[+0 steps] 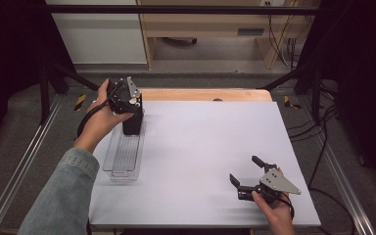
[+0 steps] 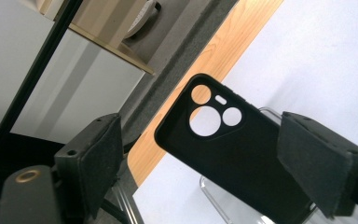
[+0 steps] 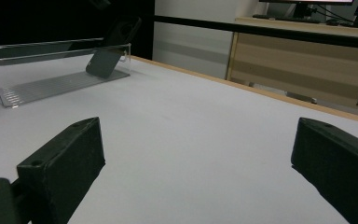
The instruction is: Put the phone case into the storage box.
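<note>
Black fingers [image 2: 95, 163] flank the phone case [image 2: 228, 154], apparently not touching it.

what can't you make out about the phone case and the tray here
- High view: the phone case is mostly covered by the left gripper.
- Left gripper view: the case's lower end runs off the bottom edge, so its seat in the clear tray is hidden.
- Right gripper view: the case's top blends into the dark background.
</note>
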Demonstrator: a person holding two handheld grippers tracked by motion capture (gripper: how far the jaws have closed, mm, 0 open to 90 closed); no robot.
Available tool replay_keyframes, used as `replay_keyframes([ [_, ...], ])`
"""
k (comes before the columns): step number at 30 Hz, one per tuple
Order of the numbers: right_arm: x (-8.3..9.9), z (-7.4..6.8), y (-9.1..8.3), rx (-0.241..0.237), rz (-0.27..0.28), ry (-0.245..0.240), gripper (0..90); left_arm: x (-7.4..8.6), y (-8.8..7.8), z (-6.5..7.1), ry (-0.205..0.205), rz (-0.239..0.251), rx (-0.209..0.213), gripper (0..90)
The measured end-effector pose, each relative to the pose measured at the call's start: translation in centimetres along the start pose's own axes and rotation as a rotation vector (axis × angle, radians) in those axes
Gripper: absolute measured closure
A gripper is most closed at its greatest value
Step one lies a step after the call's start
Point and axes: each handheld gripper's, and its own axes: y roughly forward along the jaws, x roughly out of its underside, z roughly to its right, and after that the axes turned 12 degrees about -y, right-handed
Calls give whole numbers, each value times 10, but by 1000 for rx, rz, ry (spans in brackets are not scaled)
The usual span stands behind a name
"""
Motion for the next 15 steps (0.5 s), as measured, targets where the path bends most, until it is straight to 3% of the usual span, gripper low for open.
replay_keyframes([
  [11, 0, 0, 0, -1, 0, 0, 30, 0, 1, 8, -72, 32, 67, 77],
  [15, 0, 0, 0, -2, 0, -2, 29, -1, 1, 12, -75, 39, 83, 66],
])
